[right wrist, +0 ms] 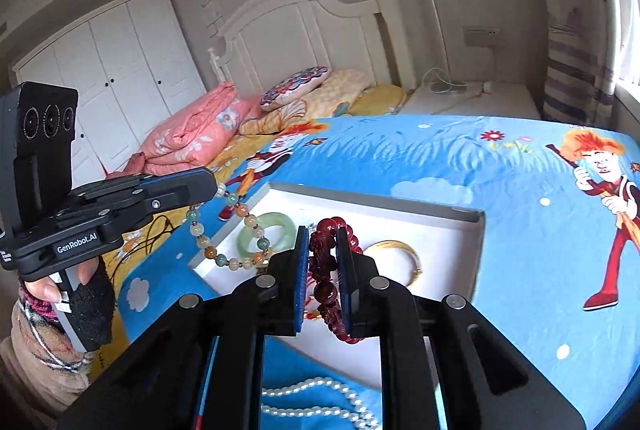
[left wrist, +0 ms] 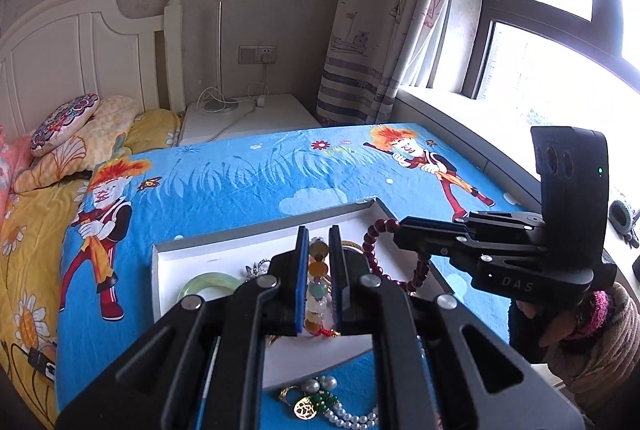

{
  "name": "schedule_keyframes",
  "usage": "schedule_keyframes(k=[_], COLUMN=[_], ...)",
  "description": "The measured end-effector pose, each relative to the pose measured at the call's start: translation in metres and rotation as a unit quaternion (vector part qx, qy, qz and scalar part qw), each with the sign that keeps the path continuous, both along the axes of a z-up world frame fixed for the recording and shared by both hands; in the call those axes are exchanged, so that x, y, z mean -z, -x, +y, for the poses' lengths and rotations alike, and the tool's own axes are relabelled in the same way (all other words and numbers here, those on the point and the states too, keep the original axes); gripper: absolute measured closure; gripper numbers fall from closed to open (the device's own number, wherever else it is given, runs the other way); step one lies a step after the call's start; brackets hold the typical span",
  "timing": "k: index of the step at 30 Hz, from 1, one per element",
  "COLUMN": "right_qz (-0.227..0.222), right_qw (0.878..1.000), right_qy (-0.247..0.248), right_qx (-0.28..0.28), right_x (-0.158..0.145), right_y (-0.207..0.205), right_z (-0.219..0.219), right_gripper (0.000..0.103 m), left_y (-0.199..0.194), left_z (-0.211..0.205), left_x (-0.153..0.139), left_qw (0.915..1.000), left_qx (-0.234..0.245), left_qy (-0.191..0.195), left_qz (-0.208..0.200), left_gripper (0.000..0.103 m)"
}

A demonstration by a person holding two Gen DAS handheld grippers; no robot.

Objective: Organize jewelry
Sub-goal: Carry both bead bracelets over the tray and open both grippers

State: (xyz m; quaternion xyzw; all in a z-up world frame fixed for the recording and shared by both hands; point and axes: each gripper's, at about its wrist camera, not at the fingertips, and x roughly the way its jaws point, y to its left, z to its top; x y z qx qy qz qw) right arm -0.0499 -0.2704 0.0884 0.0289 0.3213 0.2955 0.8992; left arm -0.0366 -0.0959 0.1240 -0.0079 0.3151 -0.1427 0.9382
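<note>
Jewelry lies partly in a shallow white box point(right wrist: 472, 230) set on a blue cartoon blanket point(right wrist: 440, 158), partly in the two grippers, partly on the blanket in front of the box. The left gripper point(left wrist: 319, 270) has its jaws drawn narrow on a multicoloured bead bracelet point(right wrist: 236, 226), which hangs in a loop over the box's left edge; in its own wrist view the black fingers hide most of the strand. The right gripper point(right wrist: 322, 278) is clamped narrow on a dark red bead bracelet point(right wrist: 332, 270) held above the box; its lower beads are cut off behind the fingers.

Inside the box I count one pale green bangle point(right wrist: 276, 234) and one gold bangle point(right wrist: 400, 254), the gold one half hidden by the right gripper. A small silvery piece point(left wrist: 256, 267) beside the green bangle is too small to identify. On the blanket in front of the box lie a white pearl strand point(right wrist: 320, 398), cut off at the frame edge, and a tangle with a gold filigree pendant point(left wrist: 305, 407), green stones and two large pearls; how many pieces make up that tangle I cannot tell.
</note>
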Motion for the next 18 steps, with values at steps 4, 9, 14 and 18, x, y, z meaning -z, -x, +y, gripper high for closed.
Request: schedule_keyframes(k=[4,9,14,18], right_qz=[-0.014,-0.053,-0.022,-0.018], right_qw=[0.998,0.987,0.984,0.992], right_qy=[0.046,0.142,0.177,0.127], right_qx=[0.026,0.044,0.014,0.019], right_x=[0.003,0.017,0.046,0.038], right_y=[-0.018,-0.031,-0.041,-0.038], right_z=[-0.006,0.011,0.035,0.026], right_gripper=[0.089,0.089,0.086,0.053], left_y=[-0.026,-0.052,-0.064,-0.053], left_z=[-0.015,-0.018,0.003,0.024], left_x=[0.009,0.034,0.072,0.073], left_qw=[0.9999,0.9991,0.9946,0.9935], left_qx=[0.003,-0.015,-0.060,-0.085], left_qy=[-0.010,-0.016,-0.029,-0.029], left_qz=[0.013,0.037,0.080,0.070], left_gripper=[0.094,0.094,0.063,0.029])
